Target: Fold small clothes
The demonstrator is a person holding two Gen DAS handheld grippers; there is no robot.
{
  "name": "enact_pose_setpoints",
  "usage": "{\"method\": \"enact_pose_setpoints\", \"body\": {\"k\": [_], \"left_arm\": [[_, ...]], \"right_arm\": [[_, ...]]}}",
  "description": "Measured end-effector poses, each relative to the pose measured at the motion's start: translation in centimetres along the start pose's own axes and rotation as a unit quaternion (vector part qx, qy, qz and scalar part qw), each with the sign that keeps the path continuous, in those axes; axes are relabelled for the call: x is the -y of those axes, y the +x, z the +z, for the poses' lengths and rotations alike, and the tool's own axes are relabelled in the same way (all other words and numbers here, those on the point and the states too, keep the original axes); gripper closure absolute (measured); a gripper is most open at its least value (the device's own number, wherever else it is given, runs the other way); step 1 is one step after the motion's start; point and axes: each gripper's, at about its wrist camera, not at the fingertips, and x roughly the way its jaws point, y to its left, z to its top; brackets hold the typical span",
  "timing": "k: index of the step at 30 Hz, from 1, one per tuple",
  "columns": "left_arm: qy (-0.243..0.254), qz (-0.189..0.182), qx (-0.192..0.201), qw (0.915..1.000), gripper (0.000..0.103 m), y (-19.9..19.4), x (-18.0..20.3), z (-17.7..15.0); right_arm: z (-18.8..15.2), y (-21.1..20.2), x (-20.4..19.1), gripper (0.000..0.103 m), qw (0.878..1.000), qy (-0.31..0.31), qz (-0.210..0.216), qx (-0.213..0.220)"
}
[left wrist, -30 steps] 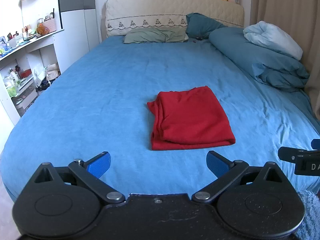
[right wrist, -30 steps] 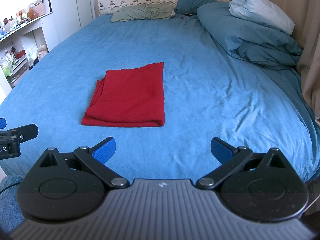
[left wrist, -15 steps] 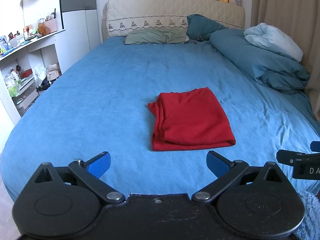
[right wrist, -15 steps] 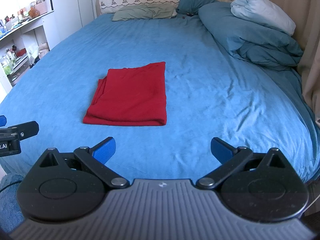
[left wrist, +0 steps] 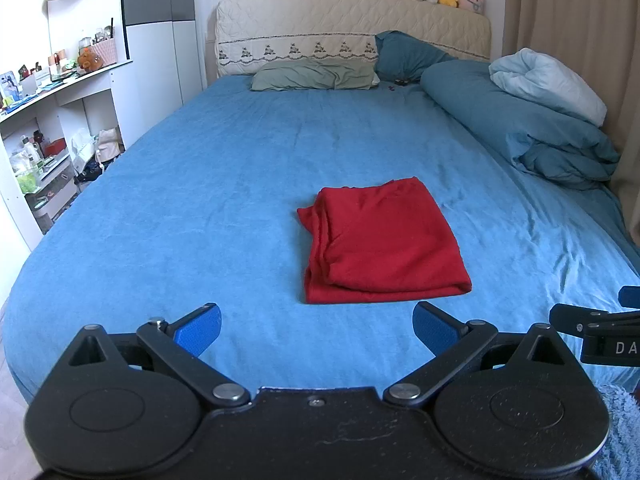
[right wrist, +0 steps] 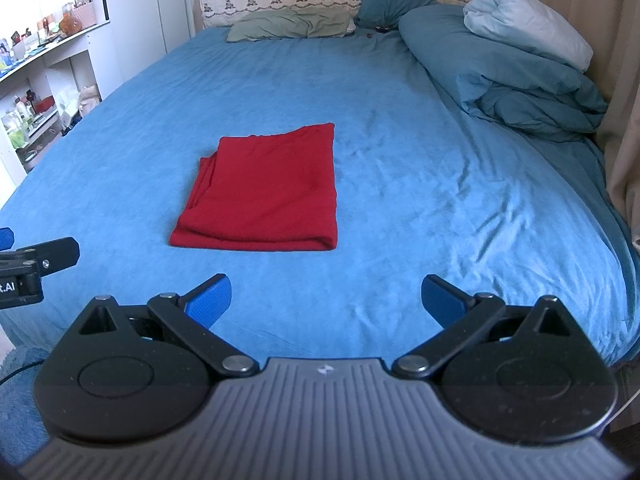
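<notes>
A red garment lies folded into a flat rectangle on the blue bed sheet, a little right of centre in the left wrist view. It also shows in the right wrist view, left of centre. My left gripper is open and empty, held back from the garment's near edge above the foot of the bed. My right gripper is open and empty, also short of the garment and to its right. Each gripper shows at the edge of the other's view.
A bunched teal duvet with a pale blue pillow lies along the bed's right side. A green pillow and the headboard with plush toys are at the far end. Cluttered white shelves stand to the left.
Both grippers have drawn back slightly from the folded garment and stay open. The garment has not moved.
</notes>
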Motion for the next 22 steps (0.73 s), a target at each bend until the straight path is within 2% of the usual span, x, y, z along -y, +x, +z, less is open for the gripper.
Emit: {"method": "enact_pose_setpoints", "body": {"k": [15, 22], "left_arm": [[-0.015, -0.003, -0.001, 0.9999, 0.0, -0.1, -0.59, 0.16], [-0.005, 0.008, 0.015, 0.9998, 0.0, -0.36, -0.58, 0.03]], "right_arm": [[-0.05, 0.04, 0.0, 0.0, 1.0, -0.008, 0.003, 0.0], [-0.02, 0.1, -0.02, 0.0, 1.0, -0.009, 0.003, -0.001]]}}
